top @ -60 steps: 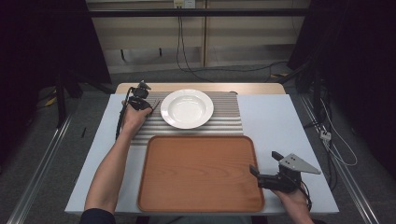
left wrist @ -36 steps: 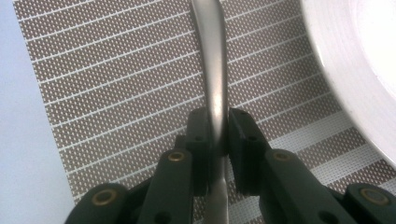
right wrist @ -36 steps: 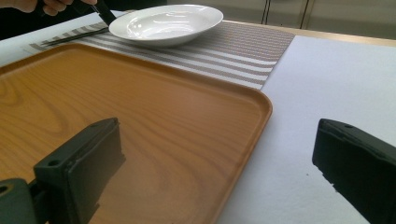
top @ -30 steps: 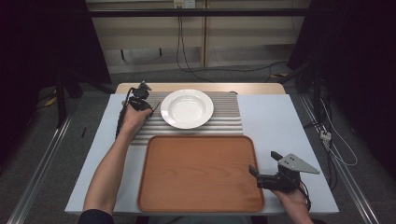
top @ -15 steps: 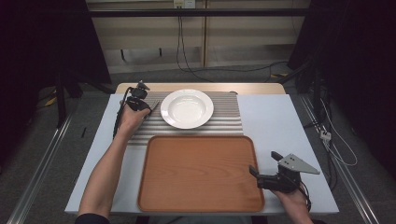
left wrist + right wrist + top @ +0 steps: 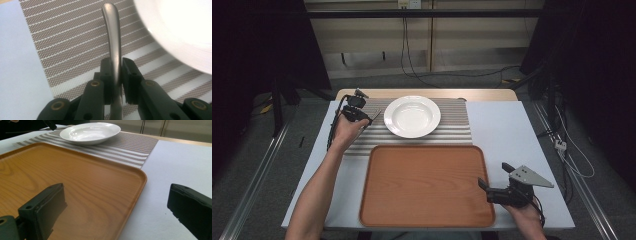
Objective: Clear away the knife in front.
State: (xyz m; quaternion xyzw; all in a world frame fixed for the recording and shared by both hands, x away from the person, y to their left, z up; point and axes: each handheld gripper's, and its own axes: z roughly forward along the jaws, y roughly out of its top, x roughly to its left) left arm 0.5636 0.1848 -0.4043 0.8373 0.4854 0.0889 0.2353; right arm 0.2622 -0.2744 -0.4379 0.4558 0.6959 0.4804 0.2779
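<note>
Clamped between the pads of the left gripper (image 6: 362,116) is a slim metal utensil handle (image 6: 113,37); the jaws stand nearly together, pinching its flat sides, and in the left gripper view the handle's rounded end juts forward over the striped placemat (image 6: 75,45). Which kind of cutlery it is I cannot tell, since the working end is hidden behind the jaws. A grip on the narrow shank, with the piece running along the jaws, probably keeps it from twisting while it is carried. In the high view this gripper sits above the mat's left edge, just beside the white plate (image 6: 412,116), so the utensil looks bound for a setting place next to the dish.

Moving rightward, the plate rests on the middle of the placemat, empty. Nearer the person lies a wooden tray (image 6: 427,185), also bare, its raised rim touching the mat's near edge.

At the tray's right side the right gripper (image 6: 494,181) waits with jaws spread wide and nothing between them, one jaw over the tray's corner and the other over the table (image 6: 517,130), likely parked out of the way.

That pale table stands in a dim room, cables hanging along the back wall, grey floor all around.
</note>
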